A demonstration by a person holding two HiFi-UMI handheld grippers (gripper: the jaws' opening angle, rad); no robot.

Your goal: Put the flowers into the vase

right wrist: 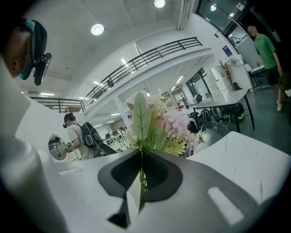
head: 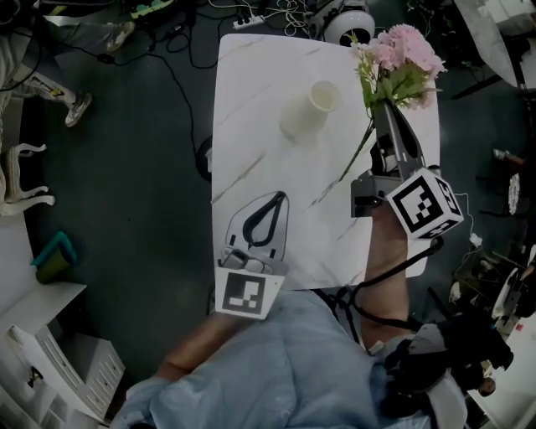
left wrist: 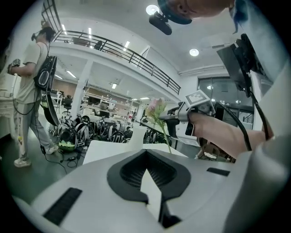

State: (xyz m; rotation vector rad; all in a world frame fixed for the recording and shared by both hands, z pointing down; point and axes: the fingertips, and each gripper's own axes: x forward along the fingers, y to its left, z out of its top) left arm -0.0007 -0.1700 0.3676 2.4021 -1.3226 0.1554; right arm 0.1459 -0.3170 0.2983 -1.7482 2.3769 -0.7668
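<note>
A bunch of pink flowers [head: 404, 55] with green leaves is held above the far right part of the white marble table [head: 251, 134]. My right gripper [head: 383, 107] is shut on the stems just below the blooms. The long stem [head: 358, 155] hangs down to the left below it. In the right gripper view the flowers [right wrist: 159, 123] rise straight out of the closed jaws. The white vase [head: 311, 107] stands upright on the table, left of the flowers and apart from them. My left gripper [head: 281, 196] lies low over the near table edge, shut and empty. From it I see the vase [left wrist: 136, 136] and the flowers [left wrist: 154, 109].
The table's edges drop to a dark floor with cables [head: 180, 50] at the far left. A white round machine [head: 347, 21] stands beyond the far edge. White shelves [head: 50, 360] stand at the near left. A person [left wrist: 32, 82] stands off to the left.
</note>
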